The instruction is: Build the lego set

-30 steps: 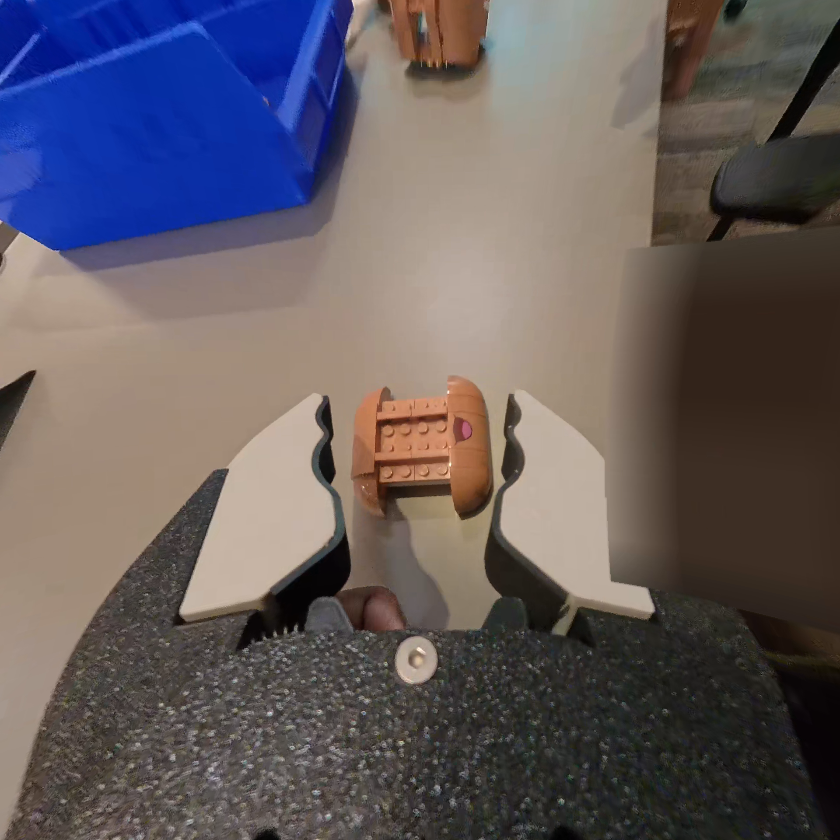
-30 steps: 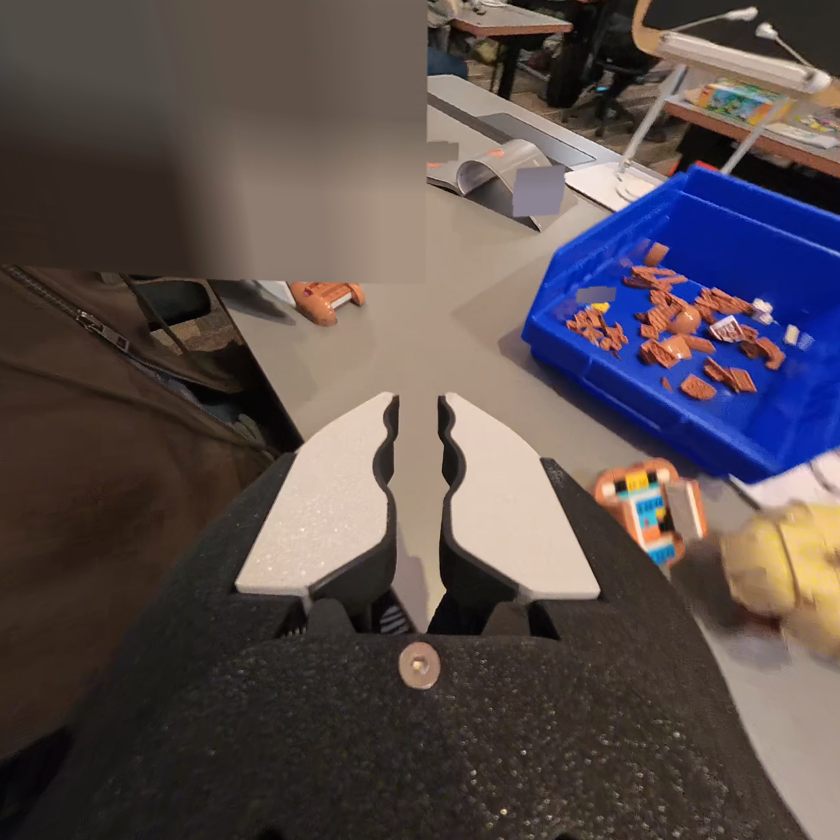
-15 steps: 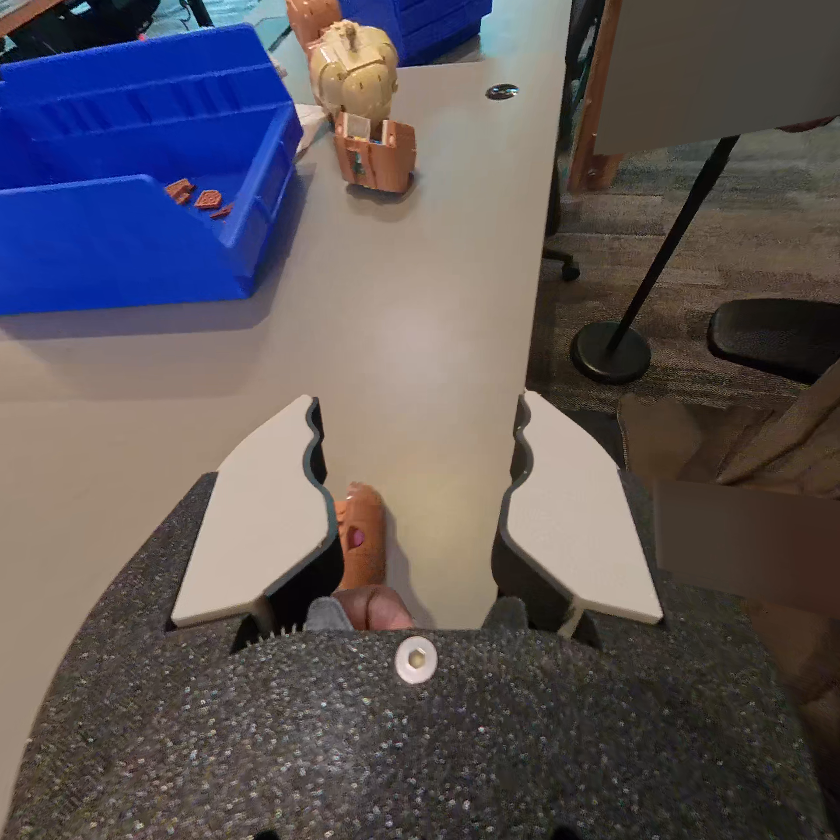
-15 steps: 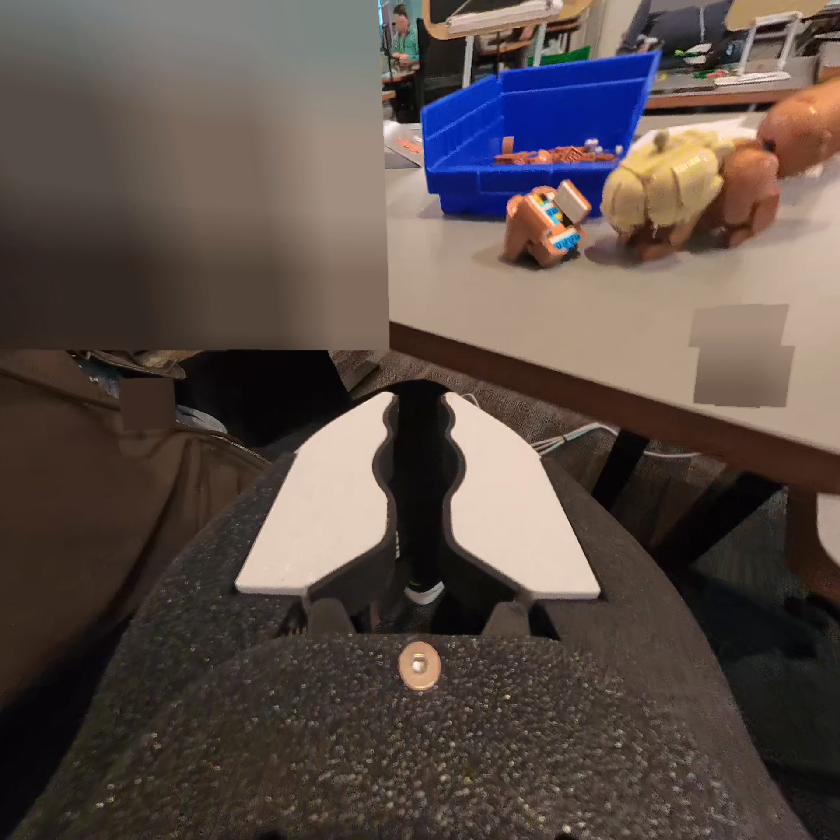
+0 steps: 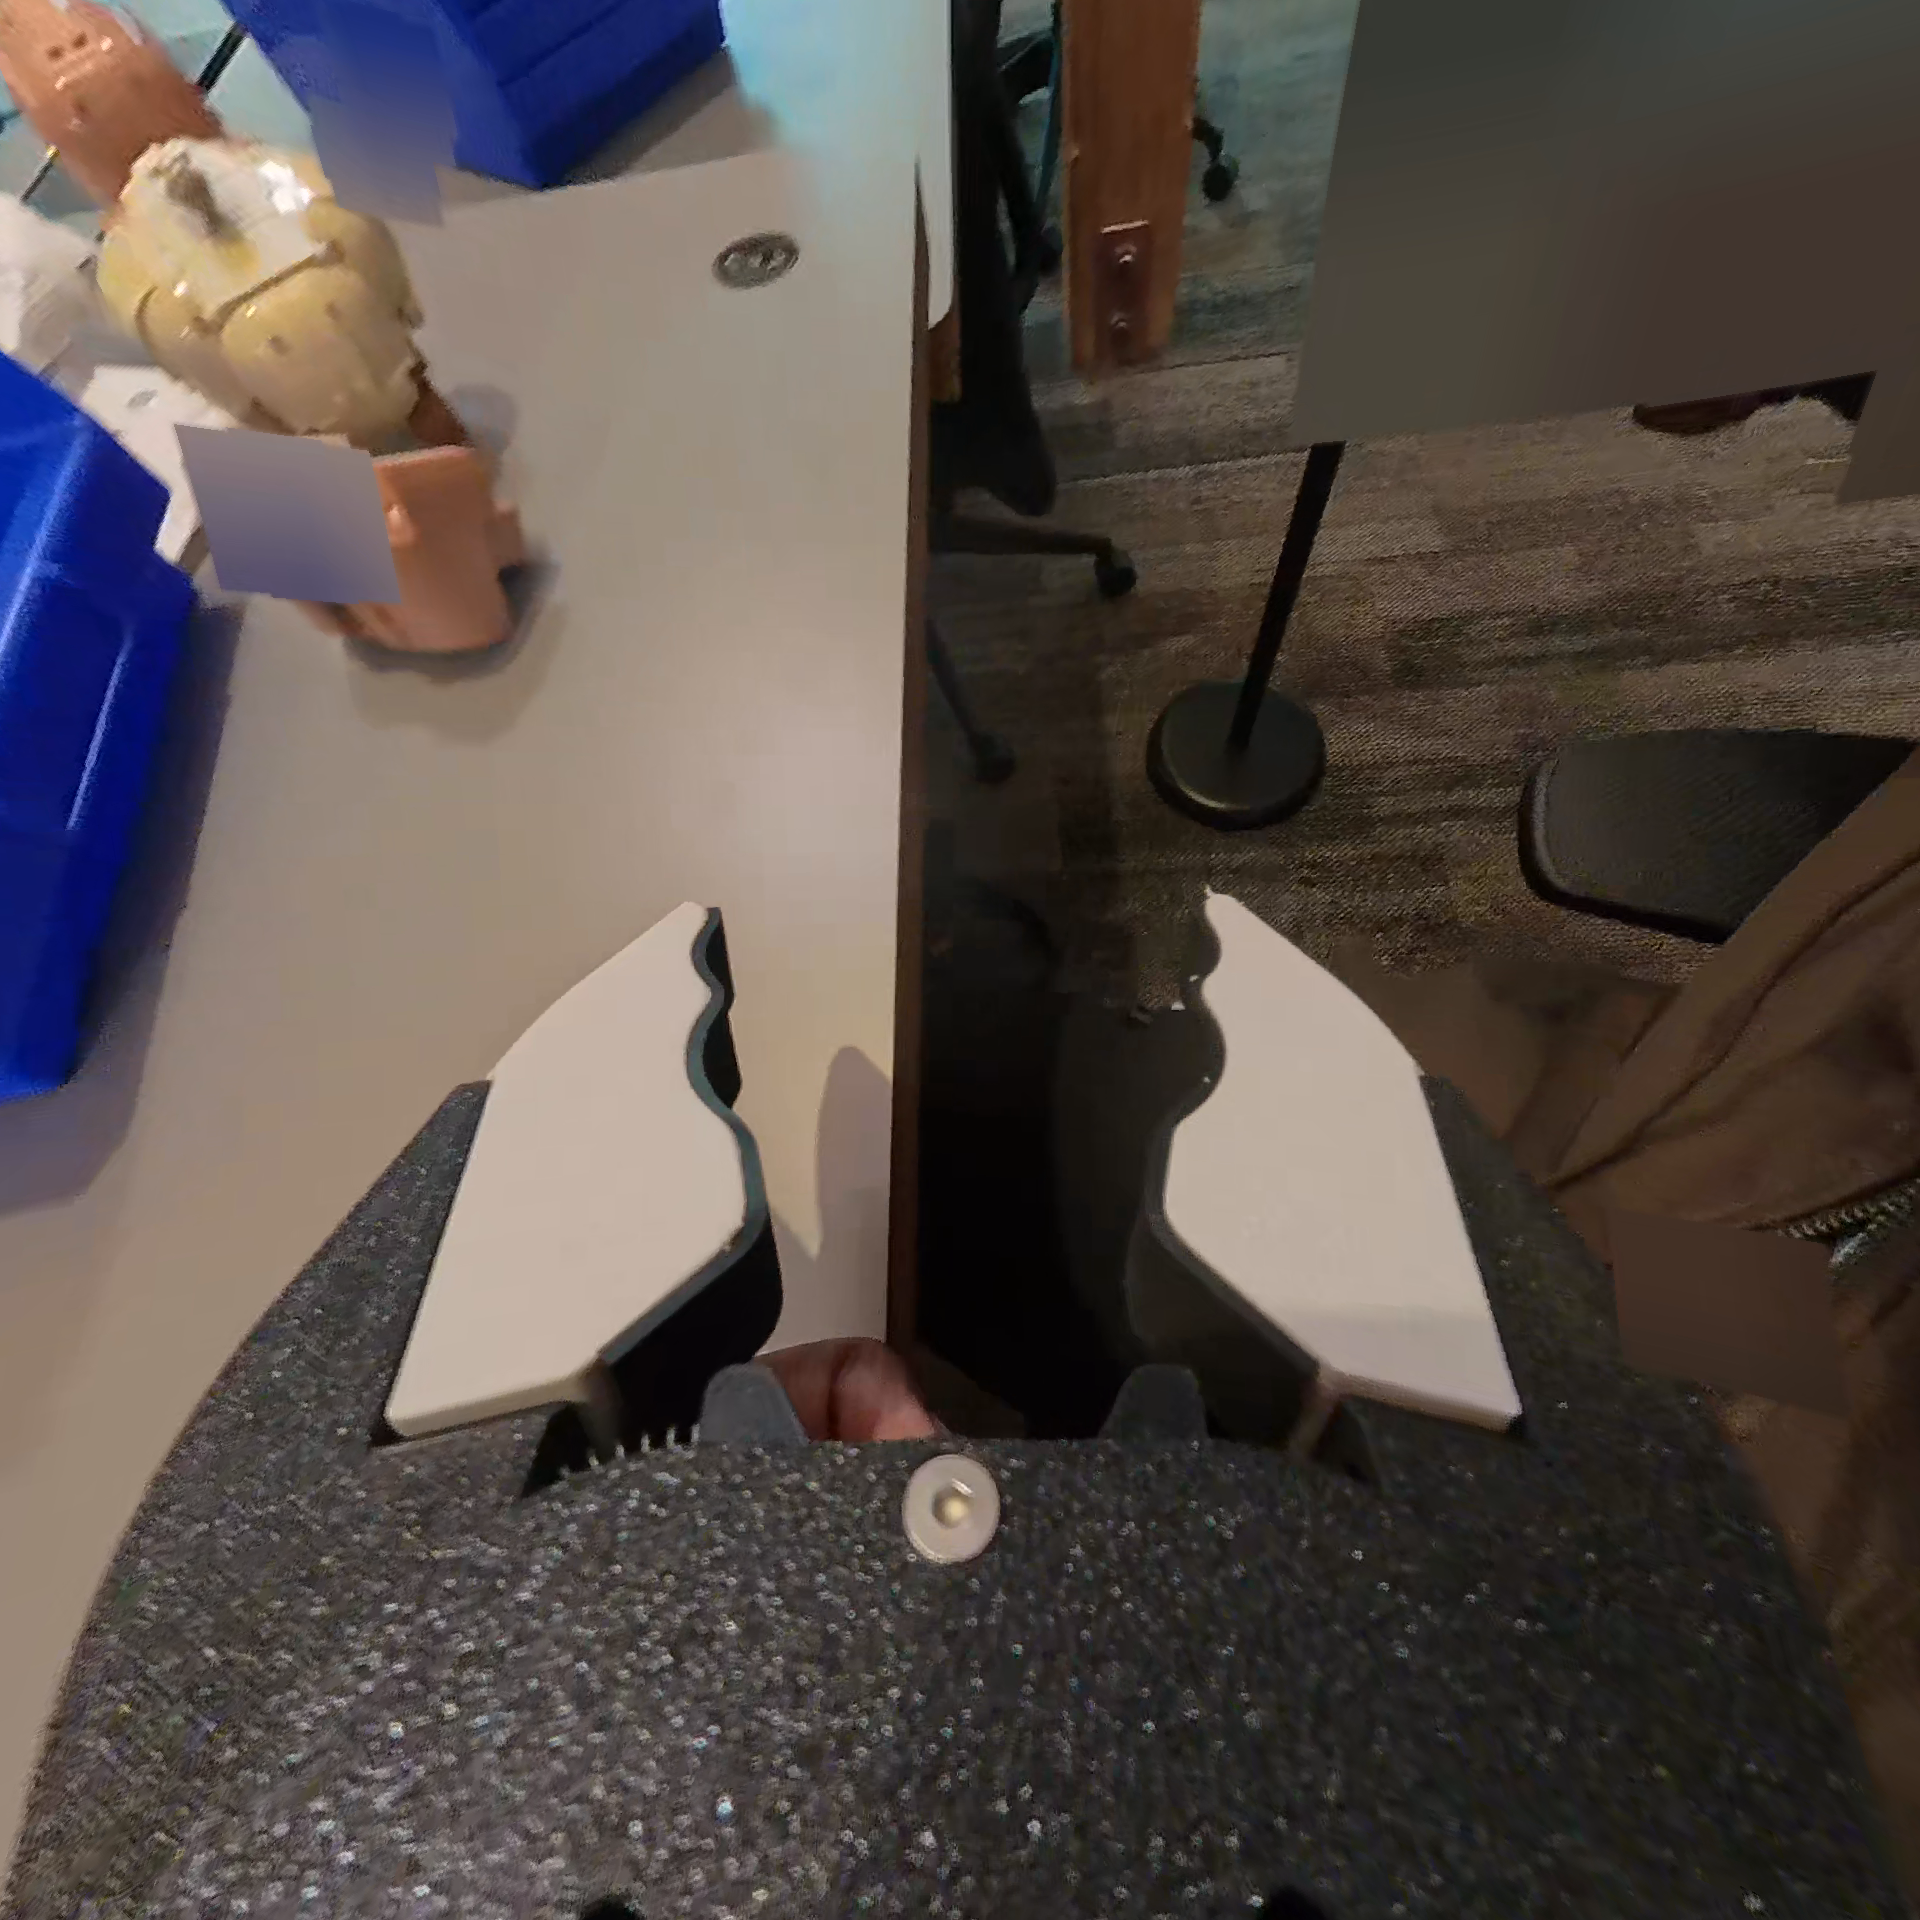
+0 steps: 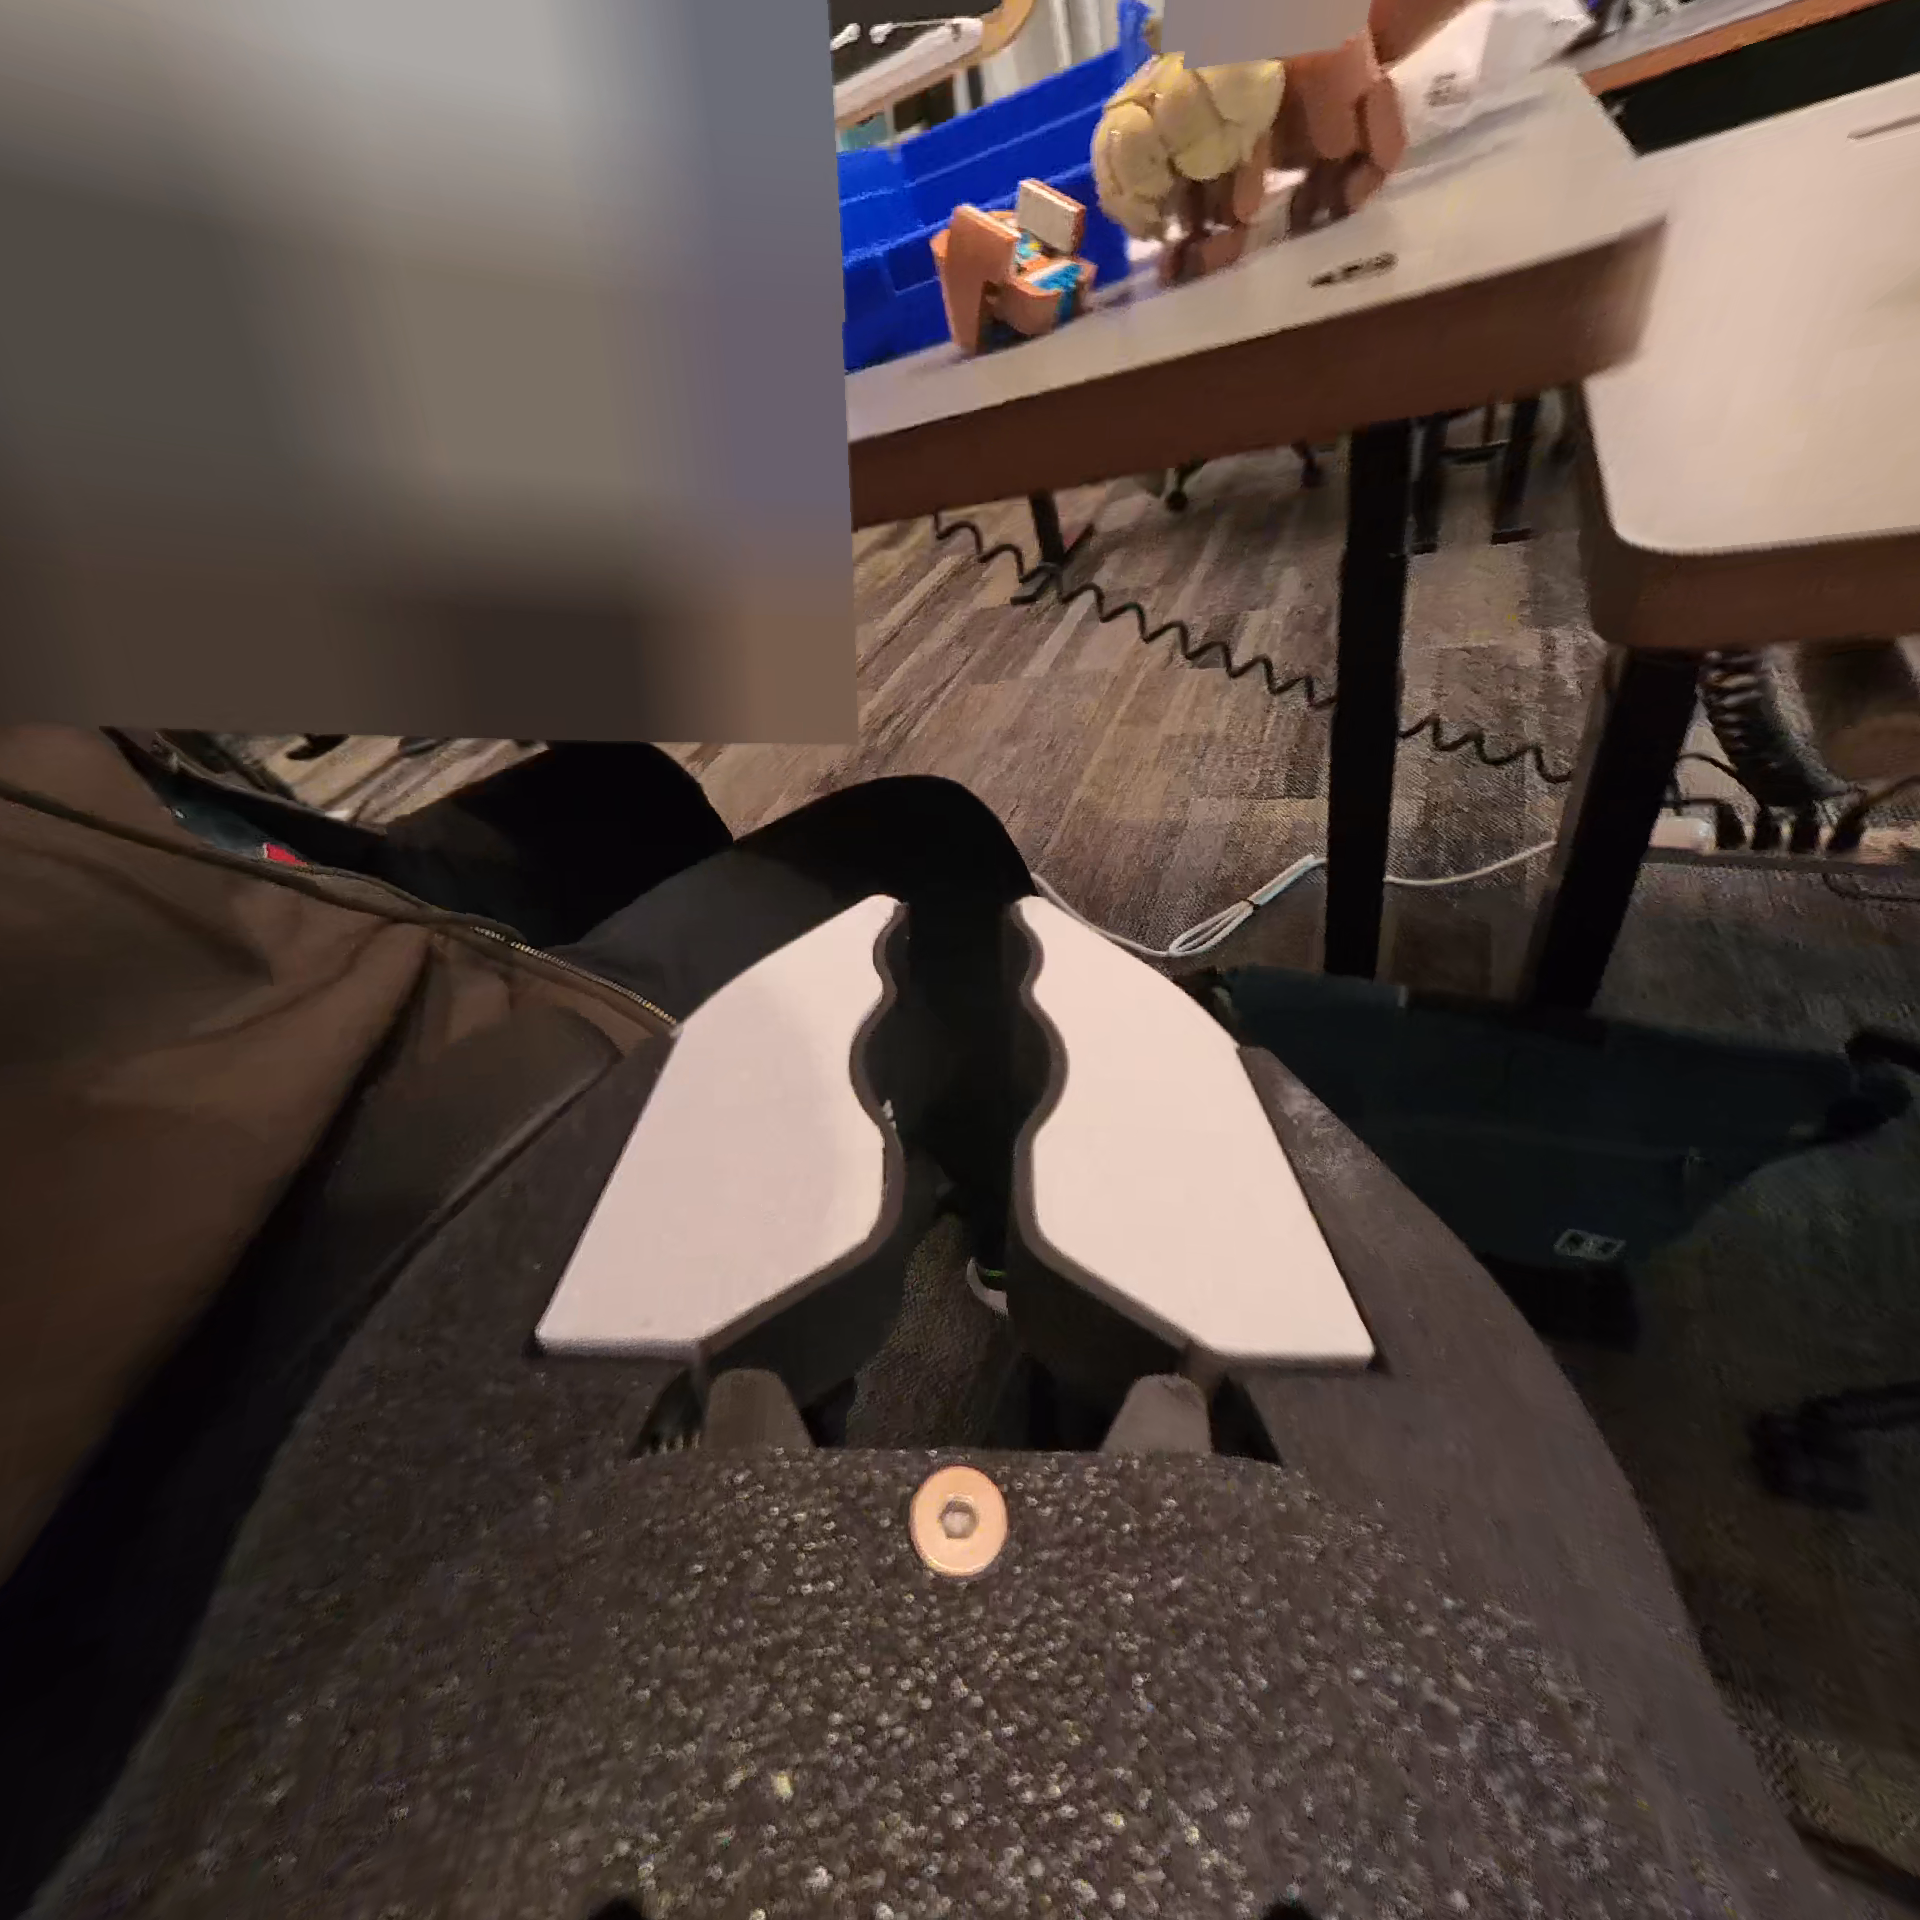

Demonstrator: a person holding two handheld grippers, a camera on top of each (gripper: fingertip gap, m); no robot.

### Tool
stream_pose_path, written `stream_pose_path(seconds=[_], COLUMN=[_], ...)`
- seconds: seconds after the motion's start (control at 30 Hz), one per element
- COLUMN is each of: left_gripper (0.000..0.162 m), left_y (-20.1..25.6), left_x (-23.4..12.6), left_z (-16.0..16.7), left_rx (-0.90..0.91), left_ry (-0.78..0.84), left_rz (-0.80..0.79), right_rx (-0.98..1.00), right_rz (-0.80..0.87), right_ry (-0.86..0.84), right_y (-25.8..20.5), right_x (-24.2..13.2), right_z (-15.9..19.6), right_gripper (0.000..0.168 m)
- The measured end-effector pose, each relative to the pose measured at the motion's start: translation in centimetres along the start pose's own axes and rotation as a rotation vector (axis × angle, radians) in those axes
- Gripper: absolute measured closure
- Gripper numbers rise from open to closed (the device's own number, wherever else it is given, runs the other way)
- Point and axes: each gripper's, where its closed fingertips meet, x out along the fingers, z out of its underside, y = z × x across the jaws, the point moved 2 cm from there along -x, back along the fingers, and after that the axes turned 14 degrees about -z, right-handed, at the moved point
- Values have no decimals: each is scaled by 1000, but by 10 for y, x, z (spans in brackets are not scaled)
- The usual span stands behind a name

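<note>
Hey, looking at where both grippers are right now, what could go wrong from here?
1. The left gripper, open and empty, straddles the table edge; swinging back in might knock a finger against it.
2. The right gripper hangs below table height over the person's lap, nearly closed; raising it could bump the tabletop's underside.
3. The tan and brown lego model stands close to the table's end, so a jolt might topple it.

A tan-and-brown lego animal (image 6: 1236, 145) is seen standing upright on the grey tabletop (image 6: 1351, 312), near its far corner. A smaller brown lego block (image 6: 1013, 275) (with blue and orange bricks showing on one face) is set just beside it, in front of the blue bin (image 6: 894, 260). In the left wrist view the tan body (image 5: 260, 301) is partly masked
</note>
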Motion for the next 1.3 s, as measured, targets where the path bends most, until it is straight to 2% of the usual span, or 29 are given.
stream_pose_path(seconds=[0.13, 0.23, 0.3, 0.43, 0.53, 0.63, 0.73, 0.83, 0.97, 1.07, 1.17, 1.3], left_gripper=[79, 79, 79, 81, 82, 83, 85, 89, 92, 95, 97, 100], left_y=[7, 10, 8, 1, 2, 4, -2, -11, -21, -37, -53, -58], left_x=[22, 37, 46, 52, 47, 44, 45, 48, 53, 60, 70, 85], left_z=[-20, -27, -26, -25, -28, -30, -36, -40, -41, -40, -37, -26], left_rx=[-21, -34, -45, -72, -79, -114, -252, -412, -523, -629, -706, -726], left_ry=[63, 109, 141, 192, 238, 253, 256, 247, 230, 214, 185, 60], left_rz=[34, 32, -3, -62, -36, 58, 184, 298, 336, 289, 195, 90], right_rx=[57, 76, 76, 126, 136, 125, 186, 219, 312, 325, 248, 254], right_rz=[37, 62, 73, 75, 123, 269, 388, 451, 527, 501, 500, 498], right_ry=[64, 40, -6, -82, -113, -208, -240, -355, -444, -423, -505, -425], right_y=[5, 9, 15, 43, 87, 158, 231, 294, 358, 381, 406, 447], right_x=[-28, -34, -23, 22, 63, 95, 122, 145, 175, 203, 211, 213], right_z=[29, 56, 83, 144, 186, 244, 313, 393, 487, 517, 548, 575], right_gripper=[151, 151, 151, 148, 147, 143, 142, 142, 141, 137, 138, 139])
